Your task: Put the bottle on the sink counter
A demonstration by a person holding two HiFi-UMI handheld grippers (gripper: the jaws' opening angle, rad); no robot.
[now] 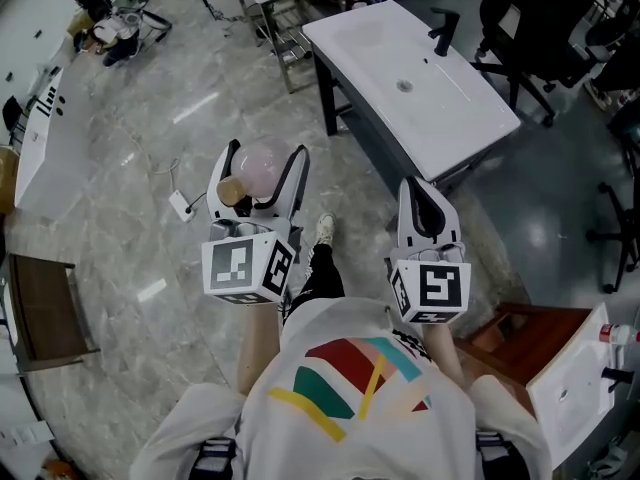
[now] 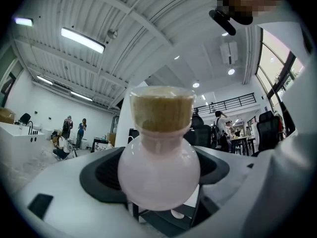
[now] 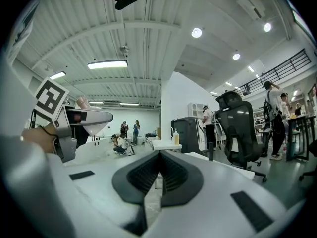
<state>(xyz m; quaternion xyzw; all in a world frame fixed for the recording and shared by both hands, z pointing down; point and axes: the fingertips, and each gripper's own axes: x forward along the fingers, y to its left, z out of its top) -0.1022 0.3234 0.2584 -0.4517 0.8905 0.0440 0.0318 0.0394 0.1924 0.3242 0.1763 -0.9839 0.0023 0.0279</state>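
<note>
Pinching the round pink cork-stoppered bottle (image 2: 158, 170) between its jaws, left hand-held gripper (image 1: 265, 160) holds it above the floor (image 1: 130, 118), well apart from the white sink worktop (image 1: 372, 53). Right hand-held gripper (image 3: 158, 162) pressed together, empty.

Bright, even indoor light from ceiling strip lamps (image 2: 82, 39) and round spots (image 3: 196, 32), pale glare patches on the marble floor (image 1: 195, 108), faint soft shadows, gripper views fisheye-bent with black corners, close bottle (image 2: 159, 167) slightly soft
</note>
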